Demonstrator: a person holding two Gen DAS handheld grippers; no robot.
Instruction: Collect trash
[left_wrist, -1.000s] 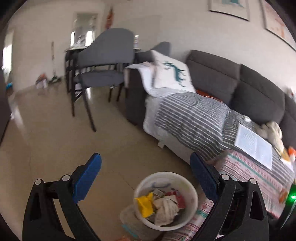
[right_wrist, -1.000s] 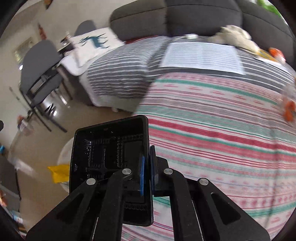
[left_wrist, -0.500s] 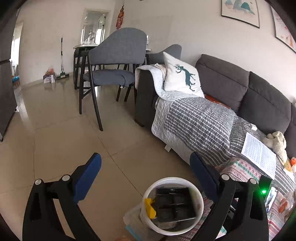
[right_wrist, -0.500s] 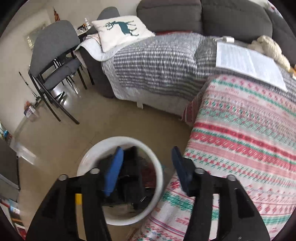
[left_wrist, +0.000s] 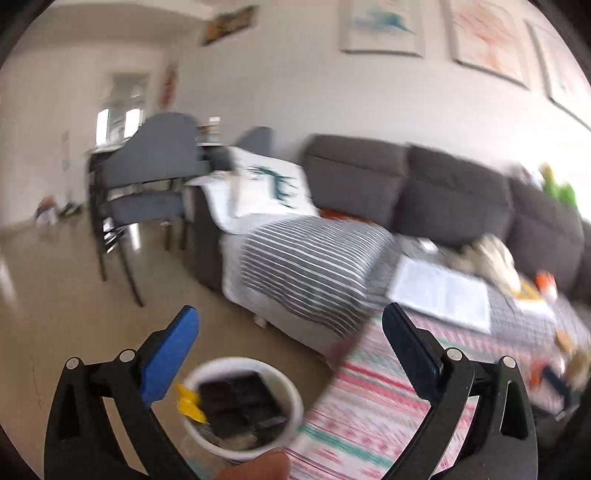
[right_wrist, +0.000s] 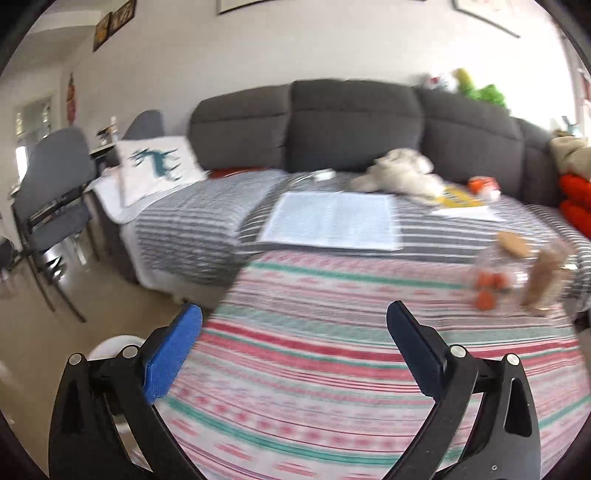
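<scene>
A white round trash bin (left_wrist: 291, 391) stands on the floor beside the sofa, with a black plastic tray (left_wrist: 240, 402) lying on top of its contents and a yellow scrap (left_wrist: 190, 406) at its left rim. My left gripper (left_wrist: 290, 347) is open and empty above the bin. My right gripper (right_wrist: 295, 343) is open and empty over the striped red and green blanket (right_wrist: 332, 350). The bin's rim (right_wrist: 110, 345) shows at the lower left of the right wrist view. Orange and tan bits in clear wrapping (right_wrist: 513, 273) lie on the blanket at the right.
A grey sofa (right_wrist: 351, 122) carries a grey striped blanket (right_wrist: 192, 225), a deer pillow (right_wrist: 155, 166), an open paper (right_wrist: 332, 221), a white plush (right_wrist: 399, 173) and small orange and yellow items (right_wrist: 469, 192). Grey chairs (left_wrist: 147, 184) stand on the tiled floor at the left.
My right gripper opened and dropped the black tray into the bin, then swung up and right over the blanket. The left gripper stayed open and shifted its view right.
</scene>
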